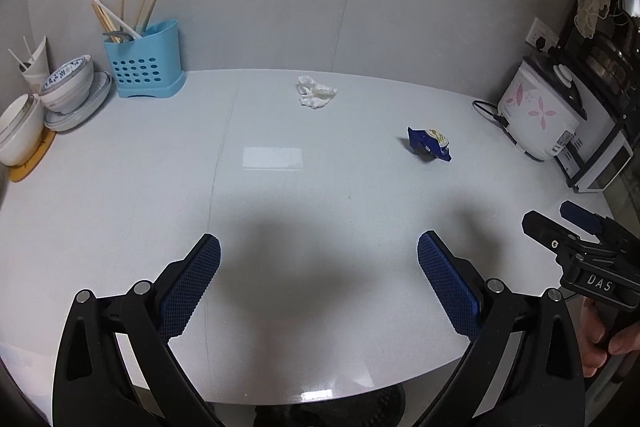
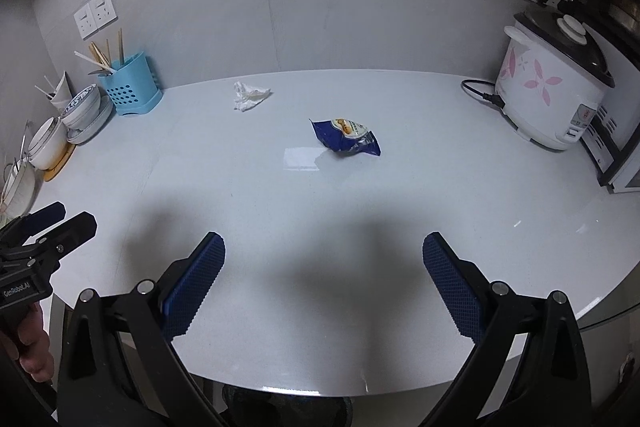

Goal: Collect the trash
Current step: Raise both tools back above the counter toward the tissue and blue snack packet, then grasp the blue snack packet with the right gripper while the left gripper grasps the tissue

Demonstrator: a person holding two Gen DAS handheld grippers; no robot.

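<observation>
- One white desk (image 1: 120,195) carries everything; its rounded near edge runs under both cameras.
- A white rice cooker (image 2: 554,83) with pink flowers and a dark lid stands at the desk's far right corner, its black cord (image 2: 478,93) lying on the desk beside it; a white appliance (image 2: 618,151) sits just beside the cooker at the right edge.
- Stacked bowls (image 1: 66,83) and plates sit at the far left edge, one white bowl on a yellow mat (image 1: 30,163).
- A blue holder (image 1: 142,61) with chopsticks stands in the far left corner, just beside the bowls.
- The left hand-held gripper (image 1: 319,277) hangs above the near edge, jaws spread wide, nothing between the blue pads (image 1: 192,291).
- The right hand-held gripper (image 2: 324,279) hangs above the near edge too, jaws spread wide and empty; the left view shows it from the side at the right border, the right hand (image 1: 604,339) around its grip.
- The blue wrapper (image 2: 346,138), crumpled, lies on the middle of the desk, right of centre, well apart from both hand-held grippers.
- The white tissue (image 2: 250,95), crumpled, lies near the far edge, between the holder and the wrapper, touching neither.
</observation>
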